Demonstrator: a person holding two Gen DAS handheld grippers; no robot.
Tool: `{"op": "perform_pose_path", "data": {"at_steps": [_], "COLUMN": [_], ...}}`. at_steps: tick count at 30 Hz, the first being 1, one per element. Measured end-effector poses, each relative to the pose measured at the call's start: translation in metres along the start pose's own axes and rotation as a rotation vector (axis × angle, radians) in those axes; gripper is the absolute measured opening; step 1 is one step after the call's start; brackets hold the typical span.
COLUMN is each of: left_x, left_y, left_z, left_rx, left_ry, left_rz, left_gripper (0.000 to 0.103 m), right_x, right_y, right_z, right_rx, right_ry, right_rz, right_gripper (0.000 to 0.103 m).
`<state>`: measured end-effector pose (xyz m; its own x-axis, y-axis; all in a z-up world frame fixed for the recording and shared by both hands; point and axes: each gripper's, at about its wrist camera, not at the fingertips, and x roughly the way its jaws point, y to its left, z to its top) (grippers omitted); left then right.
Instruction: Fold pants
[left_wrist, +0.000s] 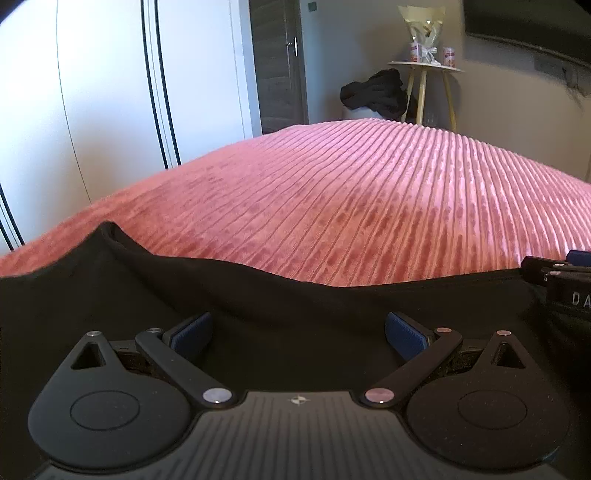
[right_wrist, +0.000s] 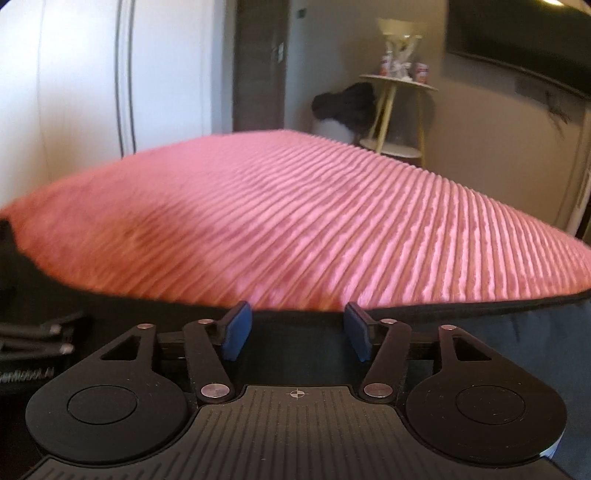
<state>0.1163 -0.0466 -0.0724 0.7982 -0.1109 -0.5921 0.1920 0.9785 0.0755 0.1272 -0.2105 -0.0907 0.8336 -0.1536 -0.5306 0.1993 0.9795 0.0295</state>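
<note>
Black pants (left_wrist: 258, 295) lie spread across the near part of a pink ribbed bedspread (left_wrist: 332, 203), their far edge running left to right with a raised corner at the left. My left gripper (left_wrist: 298, 332) hovers over the cloth, its blue pads (left_wrist: 192, 332) far apart and nothing pinched between them. In the right wrist view the pants (right_wrist: 480, 332) end in a hemmed edge just beyond my right gripper (right_wrist: 297, 328), which is open with its pads (right_wrist: 238, 328) apart over the dark cloth. Each gripper shows at the edge of the other's view: right gripper (left_wrist: 554, 271), left gripper (right_wrist: 37, 338).
The pink bedspread (right_wrist: 295, 221) stretches away ahead. Beyond the bed stand a small round side table (left_wrist: 424, 68) with cans and a wrapped bouquet, a heap of dark clothes (left_wrist: 373, 94), a white wardrobe (left_wrist: 110, 92) at the left and a dark door (left_wrist: 277, 62).
</note>
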Motion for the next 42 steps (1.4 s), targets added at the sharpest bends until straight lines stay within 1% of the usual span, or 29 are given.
{"op": "perform_pose_path", "data": {"at_steps": [2, 4, 6, 7, 8, 10, 12, 13, 14, 15, 16, 17, 18, 20, 21, 22, 23, 26, 28, 31, 34, 35, 36, 37, 38, 39, 40, 41, 42], "left_x": [-0.008, -0.017, -0.039, -0.051, -0.064, -0.078, -0.078, -0.073, -0.067, -0.061, -0.057, -0.053, -0.050, -0.045, -0.042, -0.041, -0.041, -0.041, -0.040, -0.039, -0.039, -0.039, -0.039, -0.039, -0.039, -0.040, -0.040, -0.041, -0.042], "left_y": [0.001, 0.003, 0.006, 0.007, 0.005, 0.000, -0.008, -0.012, -0.015, -0.016, -0.017, -0.016, -0.015, -0.006, -0.001, 0.002, 0.002, -0.001, 0.001, 0.000, 0.000, -0.001, -0.001, -0.001, -0.001, -0.002, -0.002, -0.003, -0.003], "left_z": [0.001, 0.003, -0.001, -0.005, -0.010, -0.015, -0.017, -0.018, -0.019, -0.020, -0.022, -0.024, -0.026, -0.028, -0.029, -0.030, -0.031, -0.035, -0.034, -0.034, -0.033, -0.033, -0.033, -0.033, -0.032, -0.031, -0.030, -0.029, -0.025], "left_rx": [0.000, 0.015, 0.078, 0.114, 0.147, 0.160, 0.152, 0.159, 0.167, 0.165, 0.157, 0.153, 0.145, 0.103, 0.078, 0.060, 0.053, 0.068, 0.058, 0.059, 0.060, 0.061, 0.061, 0.063, 0.064, 0.066, 0.070, 0.073, 0.078], "left_ry": [0.002, 0.009, -0.023, -0.043, -0.064, -0.073, -0.054, -0.044, -0.040, -0.048, -0.060, -0.070, -0.077, -0.075, -0.068, -0.063, -0.065, -0.083, -0.078, -0.080, -0.080, -0.080, -0.080, -0.079, -0.078, -0.076, -0.071, -0.063, -0.049], "left_rz": [0.004, 0.037, 0.078, 0.077, 0.057, 0.001, -0.079, -0.092, -0.075, -0.064, -0.068, -0.075, -0.085, -0.120, -0.142, -0.157, -0.161, -0.150, -0.159, -0.158, -0.158, -0.157, -0.156, -0.155, -0.153, -0.151, -0.147, -0.145, -0.141], "left_gripper": [0.099, 0.099, 0.099, 0.099, 0.099, 0.099, 0.099, 0.099, 0.099, 0.099, 0.099, 0.099, 0.099, 0.099, 0.099, 0.099, 0.099, 0.099, 0.099, 0.099, 0.099, 0.099, 0.099, 0.099, 0.099, 0.099, 0.099, 0.099, 0.099], "right_x": [-0.006, -0.018, -0.037, -0.045, -0.053, -0.069, -0.077, -0.076, -0.072, -0.064, -0.057, -0.051, -0.047, -0.036, -0.029, -0.023, -0.022, -0.033, -0.058, -0.103, -0.149, -0.157, -0.166, -0.171, -0.175, -0.178, -0.178, -0.175, -0.171], "right_y": [-0.005, -0.013, -0.032, -0.041, -0.052, -0.072, -0.086, -0.096, -0.106, -0.117, -0.128, -0.138, -0.144, -0.161, -0.172, -0.179, -0.187, -0.195, -0.199, -0.218, -0.250, -0.258, -0.268, -0.278, -0.285, -0.293, -0.300, -0.308, -0.314], "right_z": [0.004, 0.007, 0.010, 0.011, 0.012, 0.011, 0.004, 0.000, -0.005, -0.008, -0.012, -0.013, -0.011, -0.009, -0.011, -0.012, -0.012, -0.014, -0.019, -0.030, -0.061, -0.071, -0.085, -0.098, -0.107, -0.114, -0.120, -0.124, -0.124], "right_rx": [0.033, 0.061, 0.097, 0.119, 0.151, 0.200, 0.199, 0.200, 0.214, 0.233, 0.252, 0.272, 0.278, 0.295, 0.311, 0.330, 0.363, 0.400, 0.449, 0.633, 0.834, 0.886, 0.949, 1.004, 1.051, 1.122, 1.199, 1.265, 1.290], "right_ry": [-0.002, 0.004, 0.026, 0.053, 0.079, 0.103, 0.100, 0.102, 0.109, 0.126, 0.134, 0.110, 0.091, 0.051, 0.032, 0.024, 0.007, -0.013, -0.028, -0.067, -0.089, -0.081, -0.077, -0.096, -0.113, -0.135, -0.160, -0.178, -0.180], "right_rz": [-0.014, -0.052, -0.114, -0.156, -0.213, -0.307, -0.405, -0.456, -0.496, -0.515, -0.522, -0.531, -0.551, -0.594, -0.602, -0.592, -0.574, -0.516, -0.462, -0.387, -0.335, -0.323, -0.291, -0.243, -0.216, -0.188, -0.147, -0.105, -0.092], "right_gripper": [0.064, 0.060, 0.059, 0.057, 0.047, 0.044, 0.045, 0.045, 0.047, 0.047, 0.050, 0.056, 0.057, 0.065, 0.068, 0.075, 0.079, 0.080, 0.079, 0.080, 0.081, 0.084, 0.083, 0.077, 0.068, 0.065, 0.066, 0.065, 0.063]}}
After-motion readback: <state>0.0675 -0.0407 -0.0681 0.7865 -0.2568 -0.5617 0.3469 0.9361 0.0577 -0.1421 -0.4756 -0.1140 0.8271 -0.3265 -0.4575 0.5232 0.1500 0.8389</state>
